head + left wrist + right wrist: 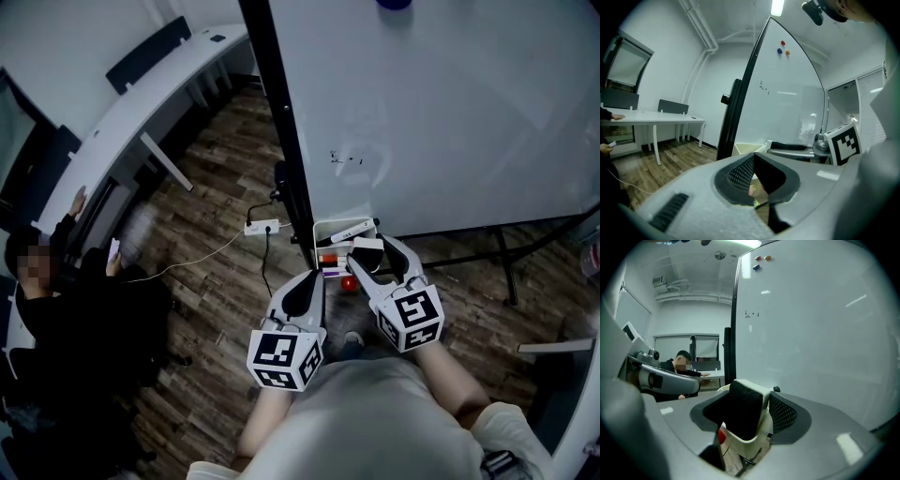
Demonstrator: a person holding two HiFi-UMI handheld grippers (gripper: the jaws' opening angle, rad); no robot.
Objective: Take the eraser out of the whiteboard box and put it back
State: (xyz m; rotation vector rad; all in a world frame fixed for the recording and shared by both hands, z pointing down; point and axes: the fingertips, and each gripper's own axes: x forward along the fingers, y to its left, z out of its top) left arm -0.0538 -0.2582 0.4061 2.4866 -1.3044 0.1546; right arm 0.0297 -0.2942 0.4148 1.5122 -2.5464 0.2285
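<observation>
White and glossy, a whiteboard (450, 122) on a black frame post (281, 112) fills the upper right of the head view, above a dark wooden floor (211, 244). A long white desk (112, 131) runs along the left side, and a person (89, 319) in dark clothes sits beside it.

The right gripper (372, 247) reaches to the right end of the whiteboard box (322, 229), a small white box at the whiteboard's lower left corner, just beside the post. Its jaws are spread wide. The left gripper (312, 279) is held near the box's left end, its jaws drawn together at the tips with nothing in them.

The eraser (742, 412), black felt with a white back, stands upright with its lower end in the box, between the right gripper's wide jaws. One pad is just beside the white back, and the pads do not clamp it.

A white power strip (261, 226) lies on the floor near the foot of the post. A small round red thing (348, 282) shows between the two grippers. Three tiny magnets (783, 44) cling near the whiteboard's top edge.
</observation>
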